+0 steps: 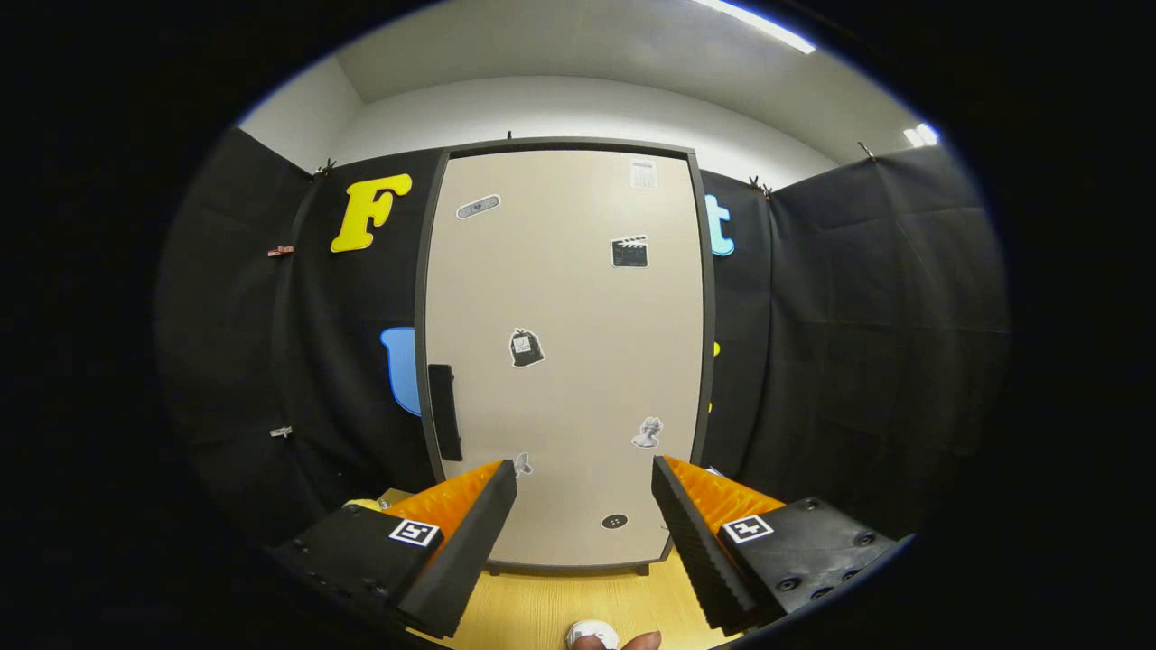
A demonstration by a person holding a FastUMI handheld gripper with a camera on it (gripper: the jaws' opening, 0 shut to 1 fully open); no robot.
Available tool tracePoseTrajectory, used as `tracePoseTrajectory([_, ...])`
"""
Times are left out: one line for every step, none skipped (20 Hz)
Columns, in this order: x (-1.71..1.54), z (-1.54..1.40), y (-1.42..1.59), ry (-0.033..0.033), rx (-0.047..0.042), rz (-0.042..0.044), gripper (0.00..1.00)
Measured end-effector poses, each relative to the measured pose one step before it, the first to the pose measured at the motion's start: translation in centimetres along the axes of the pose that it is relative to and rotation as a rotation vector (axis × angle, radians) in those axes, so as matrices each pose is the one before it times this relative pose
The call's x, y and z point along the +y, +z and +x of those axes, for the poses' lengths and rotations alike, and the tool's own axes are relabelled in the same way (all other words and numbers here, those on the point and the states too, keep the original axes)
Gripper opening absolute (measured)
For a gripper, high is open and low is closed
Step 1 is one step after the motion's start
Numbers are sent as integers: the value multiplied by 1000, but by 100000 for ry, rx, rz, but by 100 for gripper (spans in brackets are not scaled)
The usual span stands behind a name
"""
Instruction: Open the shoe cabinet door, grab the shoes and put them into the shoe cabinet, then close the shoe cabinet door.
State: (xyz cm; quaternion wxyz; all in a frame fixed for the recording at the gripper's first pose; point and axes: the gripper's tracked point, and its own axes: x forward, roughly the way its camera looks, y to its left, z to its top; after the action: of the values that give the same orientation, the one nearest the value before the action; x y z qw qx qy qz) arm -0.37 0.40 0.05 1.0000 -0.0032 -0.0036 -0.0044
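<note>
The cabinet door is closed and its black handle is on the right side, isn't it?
Not quite. The gripper view shows the cabinet door closed, but its black handle sits on the left side. The open gripper has nothing between its fingers.

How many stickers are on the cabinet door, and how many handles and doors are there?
Stickers: 7, such as the clapperboard sticker and the round button sticker
Handle: 1
Cabinet door: 1, shut
Tongs: 1, open, holding nothing, the door beyond them
Total: 10
</note>
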Motion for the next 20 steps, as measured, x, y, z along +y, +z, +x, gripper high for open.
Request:
tracePoseTrajectory([14,-38,11,-66,83,-96,97])
tracePoseTrajectory([65,-38,7,21,44,41,97])
tracePoseTrajectory([80,17,-18,170,62,118,98])
tracePoseTrajectory([55,-5,1,-10,28,37,97])
tracePoseTrajectory([69,-34,-74,111,145,-237,97])
tracePoseTrajectory([86,11,-71,59,134,-232,97])
tracePoseTrajectory([153,33,9,160,72,-66,97])
tracePoseTrajectory([124,20,-18,110,7,-51,97])
tracePoseTrajectory([159,37,34,98,-8,4,97])
tracePoseTrajectory([221,35,-16,334,-98,73,97])
tracePoseTrajectory([244,82,-3,310,129,-185,97])
tracePoseTrajectory([198,31,-65,138,40,-373,97])
tracePoseTrajectory([226,53,-52,185,75,-286,97])
tracePoseTrajectory([314,82,-50,341,103,99,97])
tracePoseTrajectory([306,104,20,203,73,386,97])
tracePoseTrajectory([375,130,-42,483,186,377,97])
tracePoseTrajectory([523,255,17,539,149,347,97])
tracePoseTrajectory([655,420,34,850,278,618,97])
tracePoseTrajectory([861,488,52,1062,277,983,97])
tracePoseTrajectory([903,597,78,987,204,1063,97])
